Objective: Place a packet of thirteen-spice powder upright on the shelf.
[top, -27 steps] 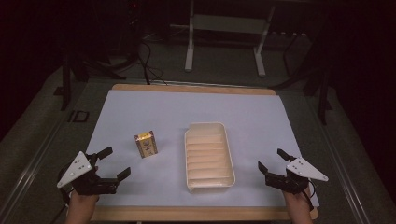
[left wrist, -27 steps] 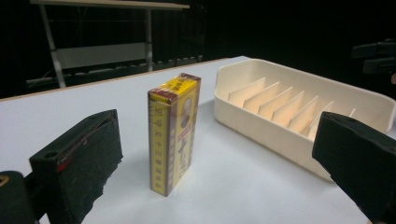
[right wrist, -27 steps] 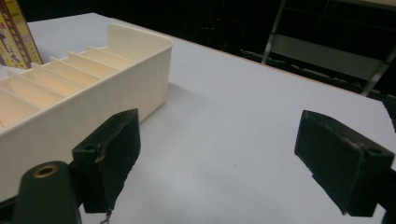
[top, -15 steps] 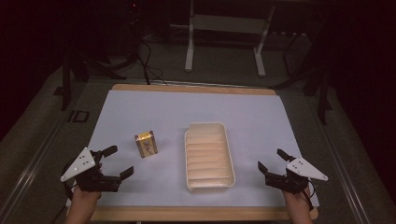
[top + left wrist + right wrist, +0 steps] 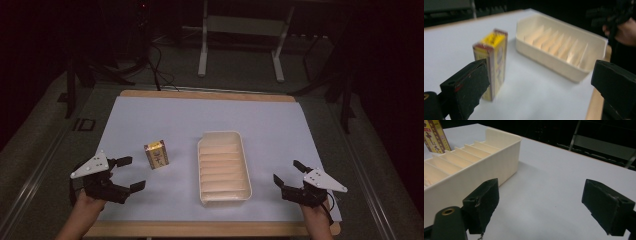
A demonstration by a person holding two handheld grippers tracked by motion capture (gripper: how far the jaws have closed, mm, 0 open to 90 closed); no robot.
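On the white surface [image 5: 280,125] the small yellow box [image 5: 156,154] stood upright, just left of the ribbed cream tray [image 5: 224,167], red-edged with printed faces. I had the left tongs [image 5: 127,173] wide open and empty near the box, presumably lined up to grasp it. Right tongs [image 5: 288,173] rested open, empty, beside the tray.

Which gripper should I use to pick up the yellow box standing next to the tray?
Left. The left gripper sits open right beside the yellow box, which stands upright near its jaws. The right gripper is also open, but the tray lies between it and the box.
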